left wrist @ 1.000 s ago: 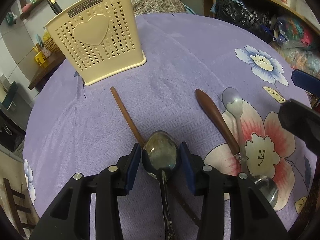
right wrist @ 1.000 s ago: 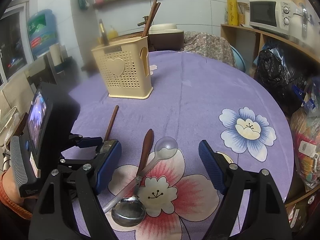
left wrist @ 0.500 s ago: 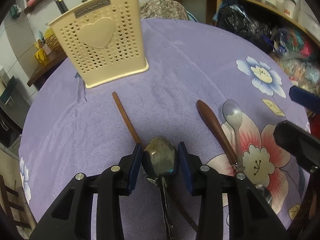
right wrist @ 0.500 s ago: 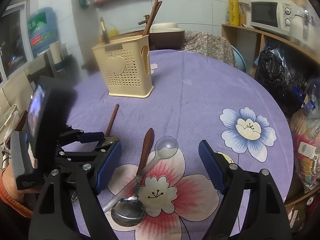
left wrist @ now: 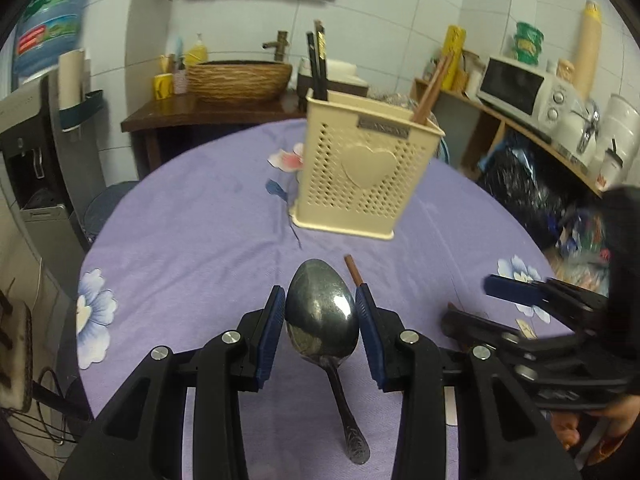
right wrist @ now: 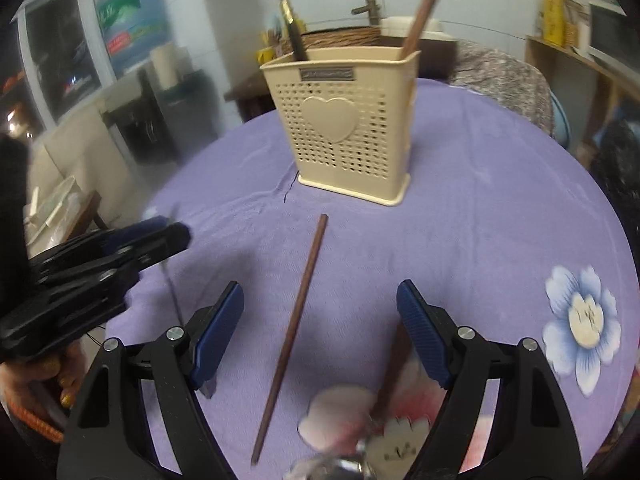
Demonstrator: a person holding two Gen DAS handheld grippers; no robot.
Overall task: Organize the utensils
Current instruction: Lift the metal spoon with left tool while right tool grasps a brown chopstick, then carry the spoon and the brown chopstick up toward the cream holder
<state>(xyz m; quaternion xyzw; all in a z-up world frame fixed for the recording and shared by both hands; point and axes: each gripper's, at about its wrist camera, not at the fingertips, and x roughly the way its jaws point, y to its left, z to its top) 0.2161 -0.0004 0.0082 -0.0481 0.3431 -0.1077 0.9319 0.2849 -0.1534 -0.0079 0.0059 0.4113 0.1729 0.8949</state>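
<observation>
My left gripper is shut on the bowl of a metal spoon, held above the purple cloth with its handle hanging toward the camera. Ahead stands the cream perforated utensil holder with chopsticks standing in it. My right gripper hovers over a single brown chopstick that lies on the cloth between its jaws. The jaws are closing and the pads do not touch it. The holder stands beyond the chopstick's far end. The left gripper shows at the left of the right wrist view.
A wooden-handled utensil and a blurred metal ladle lie near the right gripper's base. The round table's flowered purple cloth drops off at its edges. A wicker basket and a microwave sit behind.
The left gripper has lifted the spoon off the cloth and rolled, now facing the holder. The right gripper has swung left from the ladle and wooden handle to over the brown chopstick.
</observation>
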